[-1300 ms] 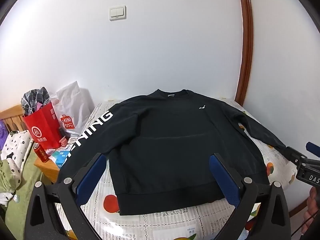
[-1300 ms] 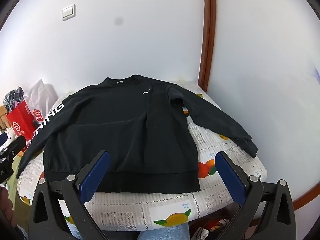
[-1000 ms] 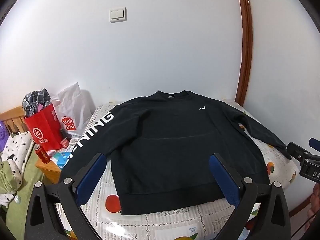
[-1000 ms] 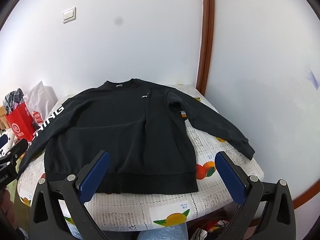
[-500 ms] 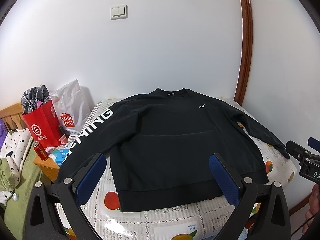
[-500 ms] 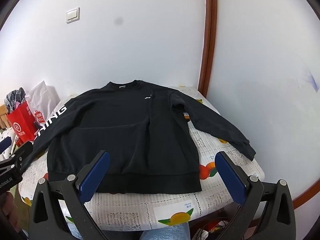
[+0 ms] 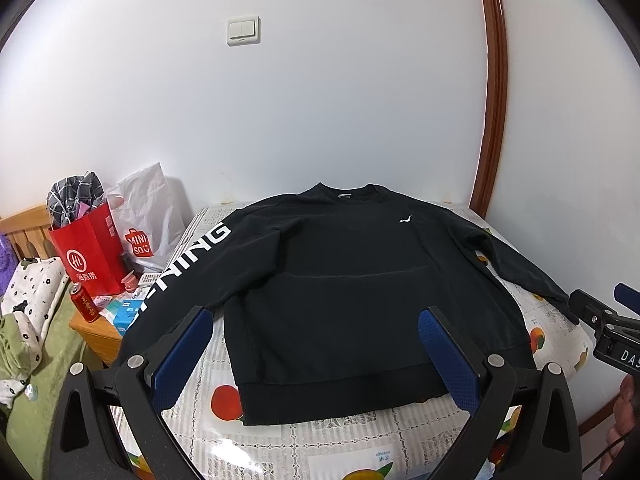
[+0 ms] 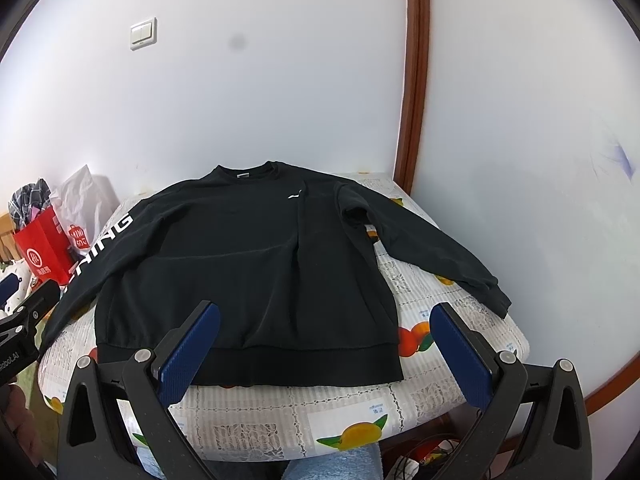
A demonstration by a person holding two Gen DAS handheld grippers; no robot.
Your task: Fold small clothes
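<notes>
A black sweatshirt (image 7: 352, 280) lies flat and face up on the table (image 8: 460, 320), which wears a fruit-print cloth; both sleeves are spread out to the sides (white lettering runs down 1 of them). The left gripper (image 7: 316, 354) hangs above the hem with its 2 blue pads wide apart, holding nothing. The right gripper (image 8: 326, 350) does likewise, spread wide and empty. A red bag (image 7: 88, 256) stands beside the table.
</notes>
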